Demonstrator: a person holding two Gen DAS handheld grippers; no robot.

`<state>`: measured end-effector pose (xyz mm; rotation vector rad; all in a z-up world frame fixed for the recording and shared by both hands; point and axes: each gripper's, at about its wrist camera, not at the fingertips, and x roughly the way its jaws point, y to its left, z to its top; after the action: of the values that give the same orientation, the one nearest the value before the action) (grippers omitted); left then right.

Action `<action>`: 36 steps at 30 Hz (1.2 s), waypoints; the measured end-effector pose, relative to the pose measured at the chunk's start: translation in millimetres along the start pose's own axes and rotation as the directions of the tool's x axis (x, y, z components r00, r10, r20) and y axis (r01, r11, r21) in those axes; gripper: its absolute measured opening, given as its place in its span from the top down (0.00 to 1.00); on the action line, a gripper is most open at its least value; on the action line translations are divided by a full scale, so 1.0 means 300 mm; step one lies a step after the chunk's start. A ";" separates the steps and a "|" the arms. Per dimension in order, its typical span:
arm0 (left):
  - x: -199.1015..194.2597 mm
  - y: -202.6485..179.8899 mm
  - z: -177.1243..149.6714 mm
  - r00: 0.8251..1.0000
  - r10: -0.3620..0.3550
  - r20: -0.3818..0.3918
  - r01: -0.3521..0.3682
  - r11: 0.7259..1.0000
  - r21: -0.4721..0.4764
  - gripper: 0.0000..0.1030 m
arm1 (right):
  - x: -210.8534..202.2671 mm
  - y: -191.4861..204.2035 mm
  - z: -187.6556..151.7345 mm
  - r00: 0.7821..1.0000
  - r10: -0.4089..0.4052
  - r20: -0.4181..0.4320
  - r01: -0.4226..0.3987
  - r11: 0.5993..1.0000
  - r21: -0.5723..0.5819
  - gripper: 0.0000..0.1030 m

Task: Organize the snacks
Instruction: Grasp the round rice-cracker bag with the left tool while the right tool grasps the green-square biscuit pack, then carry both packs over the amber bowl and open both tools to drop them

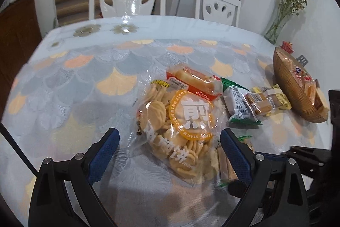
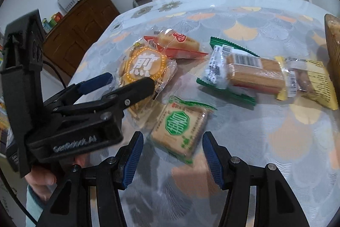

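- Left tongs (image 1: 170, 142) stand wide, straddling the clear bag of round biscuits (image 1: 180, 124) in the middle of the bench (image 1: 85, 82); the blue pads are clear of the film on both sides, nothing gripped yet
- Right tongs (image 2: 172, 154) sit half open and empty, hovering just near of the green-labelled cracker pack (image 2: 180, 129), which lies flat to the right of the biscuit bag
- To do this well: lower the left tongs so the pads meet the bag across its bulk, then close gently, since the biscuits look brittle and the film slippery
- Woven basket (image 1: 297, 90), far right and already holding wrapped snacks, is the likely destination
- A red-wrapped bread roll (image 1: 195, 82) touches the bag's far edge, so I'd lift straight up to avoid dragging it
- Writing: the bag's orange ring reads "XIAO WAN JIANBING" around a large white 煎; the side of the left tongs' body, seen from the right wrist, shows what looks like "GenRobot.AI"; barcodes show on the packs (image 2: 246, 61) to the right
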<state>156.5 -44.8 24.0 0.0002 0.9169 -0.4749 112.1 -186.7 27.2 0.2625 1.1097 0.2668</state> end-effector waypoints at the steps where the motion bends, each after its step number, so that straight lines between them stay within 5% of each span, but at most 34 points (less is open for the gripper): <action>1: 0.004 0.004 -0.001 1.000 -0.013 -0.004 0.013 1.000 -0.006 0.07 | 0.002 0.011 -0.001 1.000 -0.015 0.014 0.015 1.000 -0.007 0.45; 12: 0.034 -0.038 0.014 0.999 0.009 -0.033 -0.008 1.000 0.028 0.07 | 0.016 0.064 -0.025 0.984 -0.144 0.102 0.152 0.985 -0.082 0.54; 17: 0.075 -0.070 0.027 0.997 0.063 -0.054 -0.059 0.995 0.082 0.08 | -0.039 0.011 -0.073 0.988 -0.120 0.095 0.128 0.988 -0.088 0.55; 22: 0.087 -0.085 0.025 0.994 0.090 -0.060 -0.083 0.991 0.103 0.19 | -0.105 -0.053 -0.137 0.992 -0.096 0.088 0.103 0.992 -0.075 0.55; 27: 0.042 -0.106 -0.002 0.994 0.104 -0.037 -0.098 0.987 0.129 0.28 | -0.154 -0.100 -0.187 0.994 -0.077 0.081 0.082 0.995 -0.056 0.55; 36: -0.115 -0.141 -0.120 0.997 0.079 -0.024 -0.076 0.991 0.114 0.29 | -0.238 -0.134 -0.260 0.993 -0.058 0.098 0.061 0.998 -0.028 0.56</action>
<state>94.5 -62.1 36.5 0.1457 0.9134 -0.4552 14.8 -242.9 40.7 0.2121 1.0147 0.2156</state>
